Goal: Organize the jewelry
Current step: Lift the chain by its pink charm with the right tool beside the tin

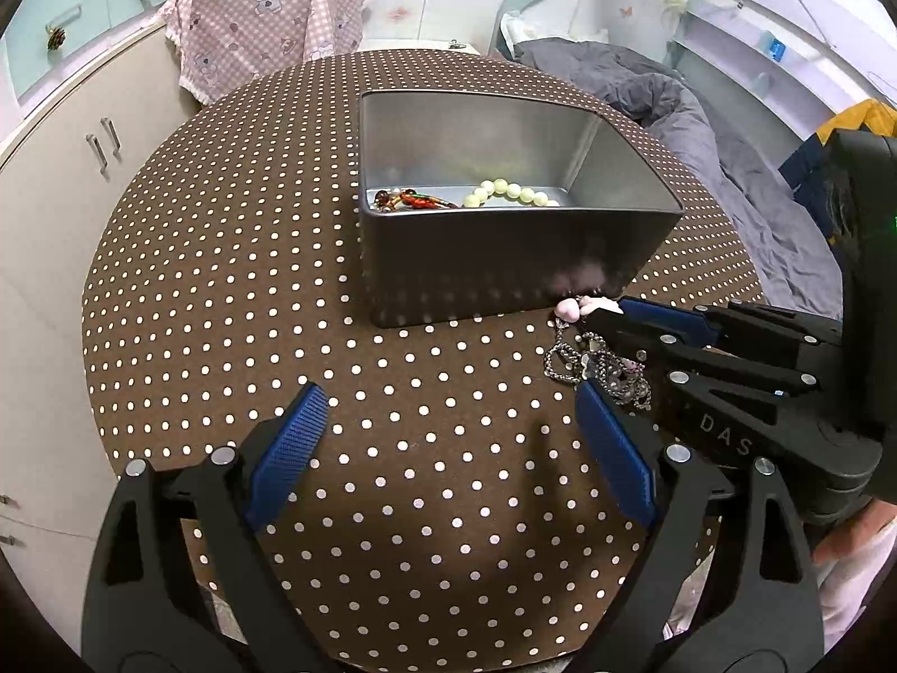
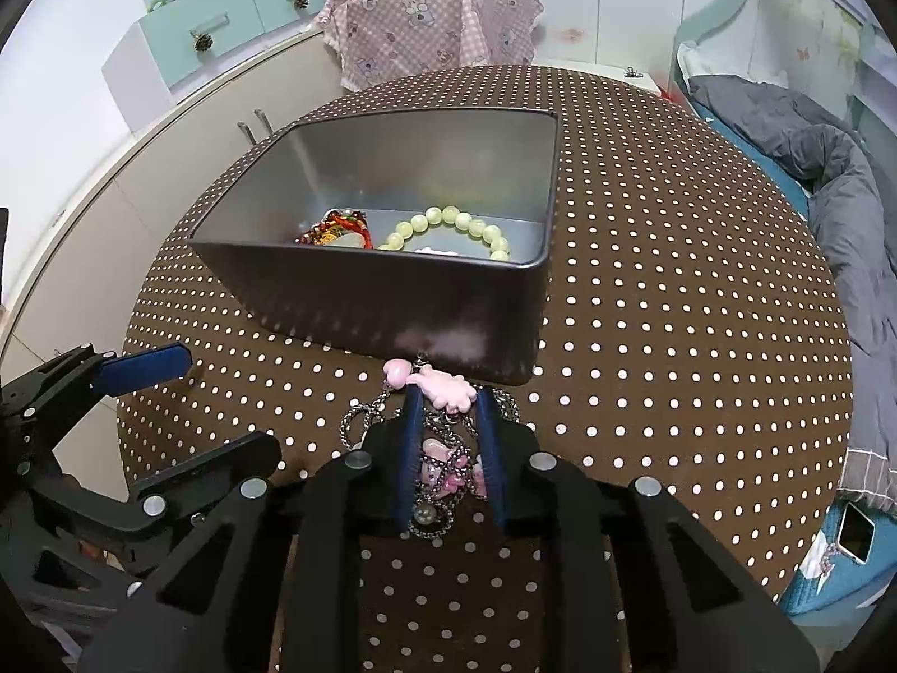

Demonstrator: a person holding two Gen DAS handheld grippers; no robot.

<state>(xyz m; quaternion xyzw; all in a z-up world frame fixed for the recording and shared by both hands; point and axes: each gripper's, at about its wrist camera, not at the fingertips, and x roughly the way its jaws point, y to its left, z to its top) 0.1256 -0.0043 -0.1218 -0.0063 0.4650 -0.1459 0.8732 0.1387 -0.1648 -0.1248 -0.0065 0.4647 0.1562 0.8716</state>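
A silver chain necklace (image 2: 359,420) with pink charms (image 2: 443,387) lies in a heap on the dotted cloth, right against the near wall of a grey tin box (image 2: 392,303). My right gripper (image 2: 448,392) points down over it, its jaws a narrow gap apart; the chain lies between the blue pads, which do not visibly press on it. The left wrist view shows the necklace (image 1: 566,362) under the right gripper (image 1: 602,317). Inside the box (image 1: 521,98) lie a pale green bead bracelet (image 1: 507,190) and a red corded bracelet (image 1: 415,199). My left gripper (image 1: 448,398) stands wide open with only cloth between its fingers.
The round table (image 2: 673,280) wears a brown cloth with white dots. A pink bear-print cloth (image 2: 431,22) drapes something behind it. White cabinets (image 1: 67,179) stand at the left, a bed with a grey duvet (image 2: 830,168) at the right, and a phone (image 2: 855,533) lies low at the right.
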